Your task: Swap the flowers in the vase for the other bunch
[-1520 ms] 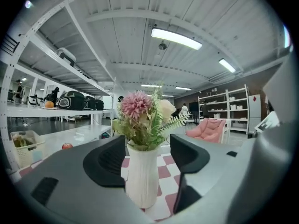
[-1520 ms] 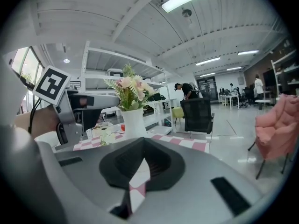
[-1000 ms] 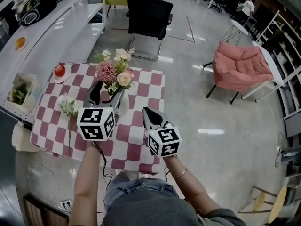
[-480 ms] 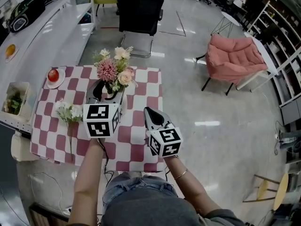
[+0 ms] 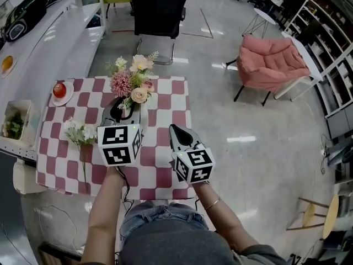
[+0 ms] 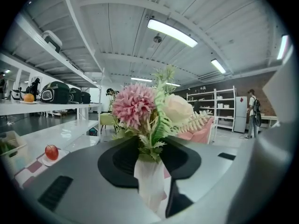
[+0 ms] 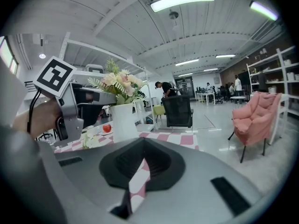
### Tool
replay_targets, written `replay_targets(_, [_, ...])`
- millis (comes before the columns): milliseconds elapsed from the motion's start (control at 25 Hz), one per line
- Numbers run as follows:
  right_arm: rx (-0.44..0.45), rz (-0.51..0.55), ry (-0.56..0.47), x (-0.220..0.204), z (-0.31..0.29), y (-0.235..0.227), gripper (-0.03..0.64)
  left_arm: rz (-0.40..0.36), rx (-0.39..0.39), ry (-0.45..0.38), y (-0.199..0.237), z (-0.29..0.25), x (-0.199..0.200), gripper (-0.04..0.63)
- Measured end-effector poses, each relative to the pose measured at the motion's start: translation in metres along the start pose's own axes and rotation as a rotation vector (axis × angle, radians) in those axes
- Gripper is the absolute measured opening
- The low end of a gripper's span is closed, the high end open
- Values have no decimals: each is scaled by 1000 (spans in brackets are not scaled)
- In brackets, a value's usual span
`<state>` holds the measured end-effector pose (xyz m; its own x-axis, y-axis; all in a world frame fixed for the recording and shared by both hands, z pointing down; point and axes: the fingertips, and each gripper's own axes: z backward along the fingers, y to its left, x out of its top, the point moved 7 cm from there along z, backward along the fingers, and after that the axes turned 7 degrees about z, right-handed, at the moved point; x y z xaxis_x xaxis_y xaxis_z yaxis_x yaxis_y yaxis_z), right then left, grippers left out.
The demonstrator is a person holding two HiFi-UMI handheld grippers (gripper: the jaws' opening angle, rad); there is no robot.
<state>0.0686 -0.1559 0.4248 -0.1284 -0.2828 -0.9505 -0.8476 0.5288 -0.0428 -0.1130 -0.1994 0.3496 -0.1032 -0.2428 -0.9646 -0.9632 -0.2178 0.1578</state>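
Note:
A white vase (image 5: 137,114) holds a bunch of pink and cream flowers (image 5: 132,83) on the red-and-white checked table (image 5: 165,101). My left gripper (image 5: 122,107) reaches level at the vase. Its jaws have just been closing, and they now press on the vase (image 6: 150,183) below the flowers (image 6: 148,110). The other bunch, white flowers (image 5: 80,131) on long stems, lies flat on the cloth to the left. My right gripper (image 5: 174,130) hovers to the right of the vase, shut and holding nothing. In the right gripper view the vase (image 7: 124,123) stands ahead on the left.
A red apple on a small plate (image 5: 59,90) sits at the table's far left corner. A white box with greens (image 5: 13,123) stands on the long counter (image 5: 49,35) to the left. A black chair (image 5: 157,10) is beyond the table, a pink armchair (image 5: 270,59) at the right.
The left gripper's jaws have closed in onto the vase. The right gripper has stayed where it was, still shut.

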Motion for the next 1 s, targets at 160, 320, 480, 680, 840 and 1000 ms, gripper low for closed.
replay_targets(160, [0, 1, 4, 2, 0, 3, 9, 16, 8, -6, 2, 5, 1, 111])
replay_targets(320, [2, 5, 4, 4, -1, 6, 9, 37, 15, -15, 2, 8, 0, 91])
replay_targets(480, [7, 6, 3, 6, -1, 5, 9, 57, 27, -29, 0, 11, -1, 80])
replay_targets(680, [10, 9, -1, 6, -1, 5, 9, 82, 36, -56, 0, 15, -1, 63])
replay_targets(840, [15, 13, 0, 6, 0, 6, 9, 84, 41, -79, 1, 18, 1, 54])
replay_targets(1000, [20, 16, 1, 6, 0, 5, 9, 87, 47, -101, 0, 20, 5, 49])
